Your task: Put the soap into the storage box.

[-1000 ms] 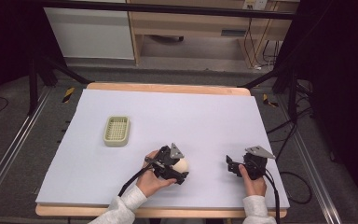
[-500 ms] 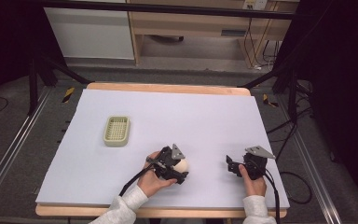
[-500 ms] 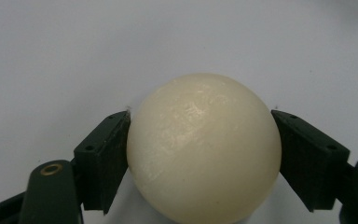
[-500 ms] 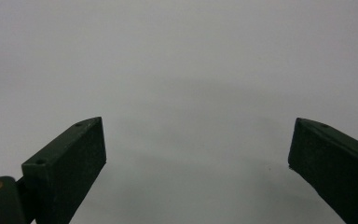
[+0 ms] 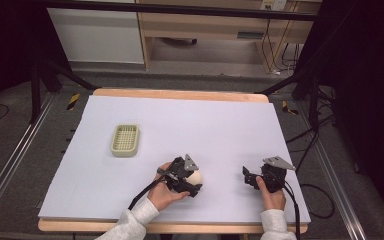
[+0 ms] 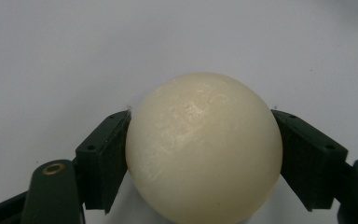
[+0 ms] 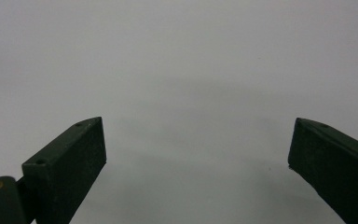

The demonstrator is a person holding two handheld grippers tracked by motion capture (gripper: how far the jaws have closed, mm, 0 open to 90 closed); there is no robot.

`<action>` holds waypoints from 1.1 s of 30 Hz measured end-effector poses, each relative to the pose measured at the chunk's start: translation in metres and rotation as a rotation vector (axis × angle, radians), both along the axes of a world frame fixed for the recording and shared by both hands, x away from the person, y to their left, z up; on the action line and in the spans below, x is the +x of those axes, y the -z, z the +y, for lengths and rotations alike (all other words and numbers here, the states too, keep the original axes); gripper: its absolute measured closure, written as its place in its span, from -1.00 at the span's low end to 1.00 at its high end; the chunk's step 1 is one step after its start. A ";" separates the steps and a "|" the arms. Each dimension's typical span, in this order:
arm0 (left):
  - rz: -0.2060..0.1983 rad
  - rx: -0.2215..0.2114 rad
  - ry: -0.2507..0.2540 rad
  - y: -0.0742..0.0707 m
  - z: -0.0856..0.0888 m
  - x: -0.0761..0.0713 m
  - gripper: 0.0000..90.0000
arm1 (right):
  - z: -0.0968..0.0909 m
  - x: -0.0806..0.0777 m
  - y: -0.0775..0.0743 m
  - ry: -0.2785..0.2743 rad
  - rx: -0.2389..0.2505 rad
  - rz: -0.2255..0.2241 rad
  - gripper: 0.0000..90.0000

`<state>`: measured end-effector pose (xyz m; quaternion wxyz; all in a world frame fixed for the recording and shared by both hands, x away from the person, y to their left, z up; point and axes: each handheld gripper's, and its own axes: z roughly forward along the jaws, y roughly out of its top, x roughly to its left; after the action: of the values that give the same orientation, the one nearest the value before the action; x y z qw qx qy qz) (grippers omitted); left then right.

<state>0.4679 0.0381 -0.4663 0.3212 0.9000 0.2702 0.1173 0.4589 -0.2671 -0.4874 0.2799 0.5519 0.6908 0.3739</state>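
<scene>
Nothing much has moved over the last second: both my hands sit where they were near the front edge of the table (image 5: 220, 125), and the ball (image 5: 195, 177) has not left its spot. My left gripper (image 5: 192, 180) has its jaws pressed against the ball (image 6: 204, 149) from both sides, one pad on each flank at about its widest part, which I judge is the surest place to pinch something round and smooth; any higher or lower and it could squirt out. The ball looks to be on or just over the white sheet, front and centre; I cannot tell whether it has lifted clear. My right gripper (image 5: 250, 179) rests well apart to the right, jaws spread wide with only bare sheet between them (image 7: 196, 154), so it is idle and out of the way. The tray (image 5: 125, 140) lies well off to the left and farther back, empty as far as I can see, and I take it as the likely place for the ball, so the carry is not yet done.
</scene>
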 end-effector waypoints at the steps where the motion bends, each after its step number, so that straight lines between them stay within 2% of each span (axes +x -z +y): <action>1: -0.002 -0.002 -0.001 0.000 0.000 0.000 -0.48 | 0.000 0.000 0.000 0.000 0.000 0.000 -0.90; 11: 0.000 0.000 0.003 0.000 0.000 0.000 -0.48 | 0.000 0.000 0.000 -0.001 0.000 0.000 -0.90; 17: 0.002 0.016 0.004 -0.002 0.001 0.000 -0.47 | 0.000 0.000 0.000 -0.001 0.001 0.000 -0.90; 33: 0.002 -0.015 0.002 -0.014 0.012 -0.003 -0.47 | 0.000 0.000 0.000 -0.002 0.006 0.002 -0.90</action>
<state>0.4649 0.0506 -0.4521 0.3276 0.8980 0.2707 0.1141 0.4589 -0.2674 -0.4871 0.2769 0.5524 0.6906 0.3758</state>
